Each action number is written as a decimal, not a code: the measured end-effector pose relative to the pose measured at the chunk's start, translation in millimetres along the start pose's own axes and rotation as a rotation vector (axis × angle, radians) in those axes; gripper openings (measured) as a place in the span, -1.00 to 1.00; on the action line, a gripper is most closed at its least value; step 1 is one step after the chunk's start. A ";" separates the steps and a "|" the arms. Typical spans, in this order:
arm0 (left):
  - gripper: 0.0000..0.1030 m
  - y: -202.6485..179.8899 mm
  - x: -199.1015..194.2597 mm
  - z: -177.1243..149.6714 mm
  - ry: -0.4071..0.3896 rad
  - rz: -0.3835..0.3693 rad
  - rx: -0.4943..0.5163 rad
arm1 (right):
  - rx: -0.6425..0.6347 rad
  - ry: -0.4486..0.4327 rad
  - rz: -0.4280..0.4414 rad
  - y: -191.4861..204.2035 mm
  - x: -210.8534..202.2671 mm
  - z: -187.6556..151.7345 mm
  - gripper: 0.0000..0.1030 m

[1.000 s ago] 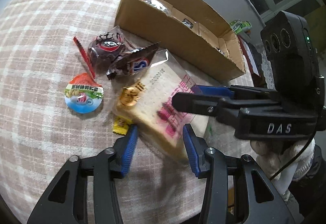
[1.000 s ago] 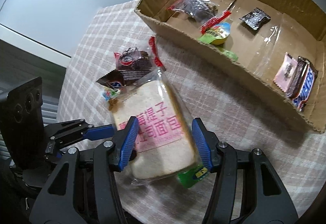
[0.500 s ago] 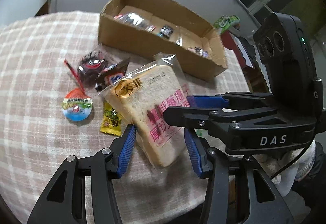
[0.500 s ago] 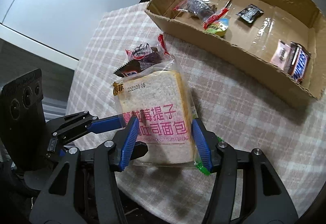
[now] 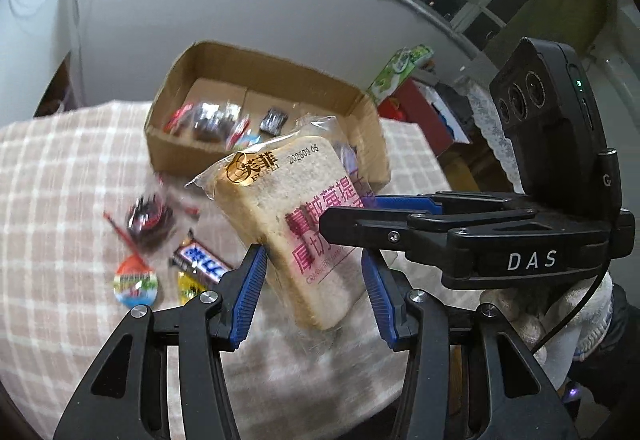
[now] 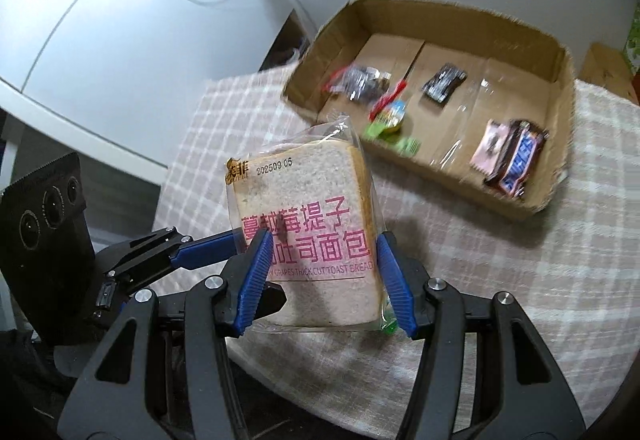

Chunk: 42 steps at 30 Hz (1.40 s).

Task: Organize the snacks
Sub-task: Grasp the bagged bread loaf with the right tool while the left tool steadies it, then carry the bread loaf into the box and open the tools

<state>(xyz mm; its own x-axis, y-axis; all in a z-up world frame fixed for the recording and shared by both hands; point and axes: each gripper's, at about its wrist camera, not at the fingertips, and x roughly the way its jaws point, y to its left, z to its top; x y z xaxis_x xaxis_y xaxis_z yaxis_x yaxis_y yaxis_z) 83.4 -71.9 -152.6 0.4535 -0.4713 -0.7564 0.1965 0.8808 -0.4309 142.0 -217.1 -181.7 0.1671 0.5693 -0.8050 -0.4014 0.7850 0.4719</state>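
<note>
Several snacks already lie in the box (image 6: 496, 36), but a few remain on the desk (image 5: 52, 200) in front of it. The bread (image 6: 312, 224), flat on the desk a second ago, is now raised upright toward the box. The right gripper (image 6: 322, 272) clasps it; the left gripper (image 5: 312, 292) brackets it, contact unclear.

On the bread bag (image 6: 308, 224) we read the date stamp "202509 05", pink characters "蔓越莓提子" above "吐司面包", and below them "GRAPES THICK CUT TOAST BREAD". We also make out gold characters "芙菲" at its top corner. The right gripper (image 5: 520, 240) body carries white letters "DAS".
</note>
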 end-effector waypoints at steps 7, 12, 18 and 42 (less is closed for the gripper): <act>-0.09 -2.1 -0.4 18.7 -0.020 -0.017 0.014 | 0.003 -0.043 -0.007 -3.4 -19.4 18.7 0.11; -0.09 -2.8 3.9 33.6 -0.025 -0.031 0.030 | 0.012 -0.066 -0.011 -5.9 -25.3 30.7 0.11; -0.09 -5.7 12.3 52.9 -0.029 -0.036 0.054 | 0.026 -0.092 -0.027 -15.7 -31.8 48.6 0.11; -0.09 9.7 71.4 97.3 0.044 0.000 0.052 | 0.061 -0.063 -0.075 -61.8 0.3 100.6 0.11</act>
<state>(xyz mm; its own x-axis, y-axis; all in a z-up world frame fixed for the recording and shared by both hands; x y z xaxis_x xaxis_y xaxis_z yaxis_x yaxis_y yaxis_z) 202.2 -92.5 -162.9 0.4151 -0.4719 -0.7779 0.2418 0.8815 -0.4057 257.4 -240.8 -174.9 0.2520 0.5212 -0.8154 -0.3305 0.8383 0.4336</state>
